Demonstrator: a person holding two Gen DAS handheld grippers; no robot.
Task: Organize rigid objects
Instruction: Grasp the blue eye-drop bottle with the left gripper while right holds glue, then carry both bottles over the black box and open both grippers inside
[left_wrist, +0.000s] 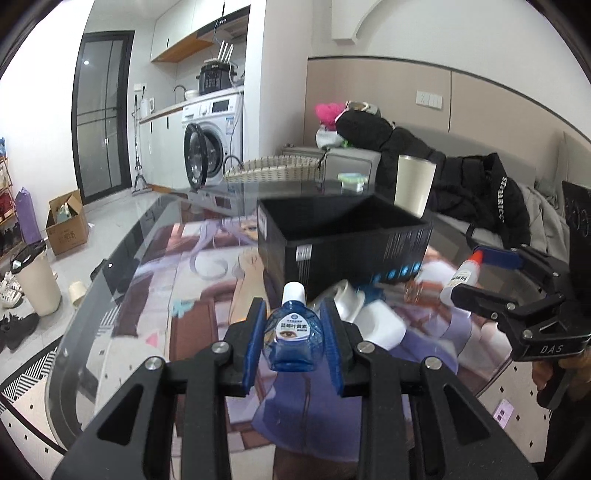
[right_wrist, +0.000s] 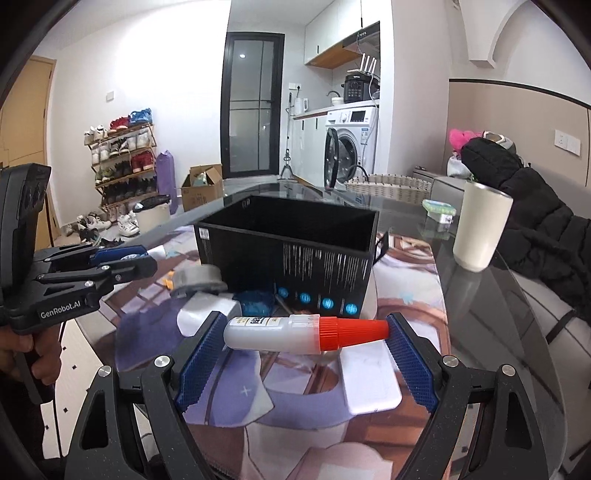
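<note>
My left gripper (left_wrist: 293, 319) is shut on a small blue eye-drop bottle (left_wrist: 292, 334) with a white cap, held upright above the glass table. My right gripper (right_wrist: 303, 334) is shut on a white glue bottle (right_wrist: 306, 332) with an orange-red nozzle, held lengthwise between the pads. An open black box (left_wrist: 343, 236) stands on the table just beyond both grippers; it also shows in the right wrist view (right_wrist: 295, 251). The right gripper appears at the right in the left wrist view (left_wrist: 480, 273). The left gripper appears at the left in the right wrist view (right_wrist: 122, 262).
A white charger block (right_wrist: 369, 384), a grey tape roll (right_wrist: 197, 282) and a blue crumpled item (right_wrist: 256, 301) lie in front of the box. A cream cup (right_wrist: 480, 229) stands at the right. A wicker basket (left_wrist: 273, 168) and a small green-lidded container (right_wrist: 439, 210) sit further back.
</note>
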